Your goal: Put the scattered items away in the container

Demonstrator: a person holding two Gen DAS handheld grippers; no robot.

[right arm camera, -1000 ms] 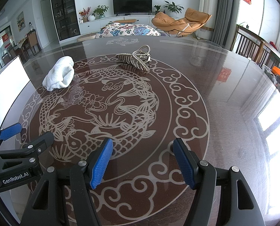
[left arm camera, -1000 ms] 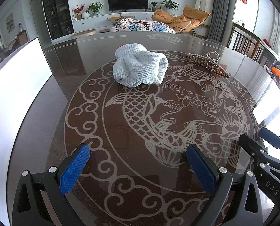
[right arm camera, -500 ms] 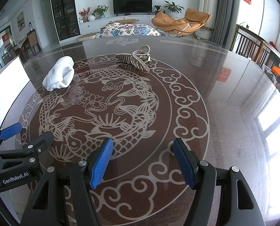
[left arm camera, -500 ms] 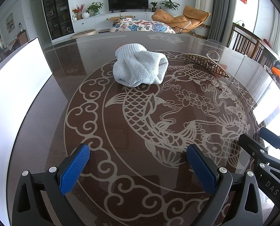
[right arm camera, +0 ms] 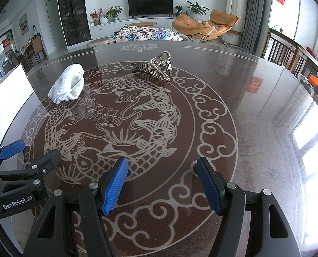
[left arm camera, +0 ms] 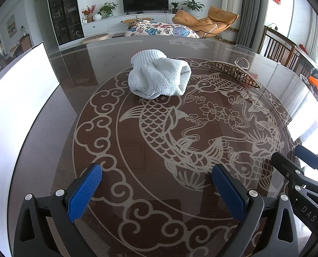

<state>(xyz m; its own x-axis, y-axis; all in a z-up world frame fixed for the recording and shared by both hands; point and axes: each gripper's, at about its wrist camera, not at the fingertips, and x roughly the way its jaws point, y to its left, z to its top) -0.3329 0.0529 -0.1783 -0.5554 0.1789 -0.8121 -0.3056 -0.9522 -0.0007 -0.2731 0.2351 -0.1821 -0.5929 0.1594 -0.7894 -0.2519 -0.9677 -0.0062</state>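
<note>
bright daylight; window glare right; fisheye-warped edges

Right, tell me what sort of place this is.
Most likely a home's open living and dining room. A glossy dark dining table with a koi pattern fills the foreground; beyond it stand a black flat-screen television on a long white cabinet and a tan cushioned lounge chair.

Dark brown glossy tabletop (left arm camera: 52, 141) inlaid with pale koi, flowers and cloud scrolls. Pale grey-blue knit sock (left arm camera: 159, 78), white in the right view. Gold hair clip (right arm camera: 153, 68) edged with pearls. White container (left arm camera: 15, 98). Black grippers, ribbed blue fingers (left arm camera: 85, 192).
</note>
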